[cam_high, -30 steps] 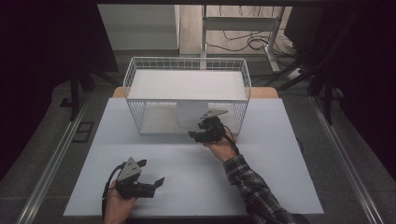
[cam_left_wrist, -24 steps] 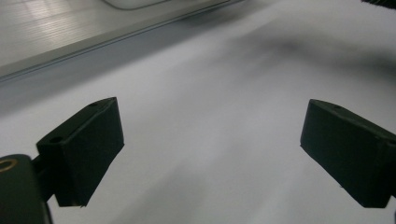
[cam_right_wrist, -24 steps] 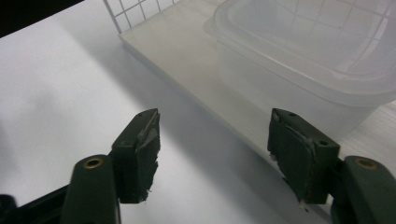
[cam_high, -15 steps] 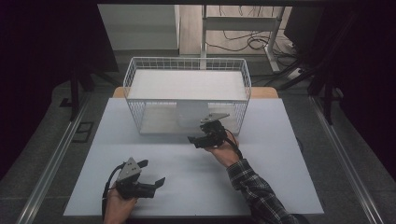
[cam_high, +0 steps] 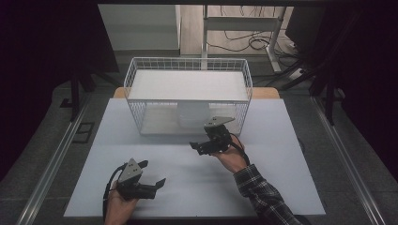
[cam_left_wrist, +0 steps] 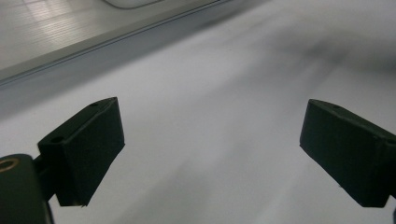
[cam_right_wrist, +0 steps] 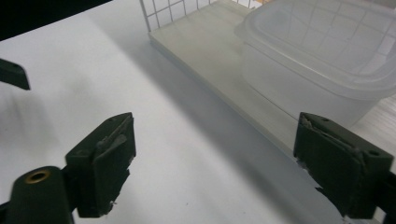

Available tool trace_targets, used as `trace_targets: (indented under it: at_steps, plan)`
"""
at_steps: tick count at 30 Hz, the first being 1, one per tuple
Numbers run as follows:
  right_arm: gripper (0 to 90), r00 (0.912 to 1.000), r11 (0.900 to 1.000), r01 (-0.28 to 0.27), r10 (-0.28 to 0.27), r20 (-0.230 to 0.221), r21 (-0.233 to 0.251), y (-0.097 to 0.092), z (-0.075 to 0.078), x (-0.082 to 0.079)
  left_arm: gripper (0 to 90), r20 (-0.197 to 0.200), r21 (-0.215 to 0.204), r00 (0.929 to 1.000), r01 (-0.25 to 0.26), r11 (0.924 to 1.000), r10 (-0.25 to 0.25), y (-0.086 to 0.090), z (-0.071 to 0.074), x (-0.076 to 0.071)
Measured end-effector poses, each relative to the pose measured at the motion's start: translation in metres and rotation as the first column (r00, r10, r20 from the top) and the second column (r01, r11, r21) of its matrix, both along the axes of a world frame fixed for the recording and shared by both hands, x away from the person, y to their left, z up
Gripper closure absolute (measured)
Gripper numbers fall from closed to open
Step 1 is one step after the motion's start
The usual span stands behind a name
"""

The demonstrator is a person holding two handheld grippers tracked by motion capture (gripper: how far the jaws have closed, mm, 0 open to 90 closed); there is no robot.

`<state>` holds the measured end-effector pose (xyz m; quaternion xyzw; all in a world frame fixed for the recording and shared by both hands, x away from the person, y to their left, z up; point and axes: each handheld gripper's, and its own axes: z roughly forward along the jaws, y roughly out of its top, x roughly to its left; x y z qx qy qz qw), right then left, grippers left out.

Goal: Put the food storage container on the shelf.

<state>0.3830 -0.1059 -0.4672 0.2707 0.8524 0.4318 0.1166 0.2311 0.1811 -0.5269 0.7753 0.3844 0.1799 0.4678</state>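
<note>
White tabletop [cam_high: 281,178], wire basket [cam_high: 187,65] at twelve o'clock with translucent container [cam_right_wrist: 322,60] inside. Right gripper [cam_high: 206,146] nearer, fingers spread and empty, container at two o'clock beyond them. Left gripper [cam_high: 152,185] at seven o'clock, also agape, empty.

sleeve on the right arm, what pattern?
Dark plaid with light check lines, on the sleeve; clearest in the high view.

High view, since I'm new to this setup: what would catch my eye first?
Probably the white wire basket at the table's far middle, with a translucent plastic container inside it. Next, the right hand-held gripper, jaws open, just in front of the basket, and the left hand-held gripper, also open, over the white table near the front edge.
</note>
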Motion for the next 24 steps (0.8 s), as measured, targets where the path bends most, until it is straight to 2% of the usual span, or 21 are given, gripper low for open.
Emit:
trace_targets:
  at_steps: [12,24]
  plan:
    - [7.2,0.9991,0.9998,-0.021,0.021,0.038,-0.002,-0.011,-0.001,-0.020,5.6,-0.005,0.012,0.9999,0.012,0.9999,-0.012,-0.002,-0.001,0.000]
    - [3.8,0.9992,0.9997,-0.024,0.023,0.033,0.005,-0.024,-0.005,-0.034,5.7,-0.003,0.009,0.9999,0.015,0.9998,-0.015,-0.001,0.000,0.000]
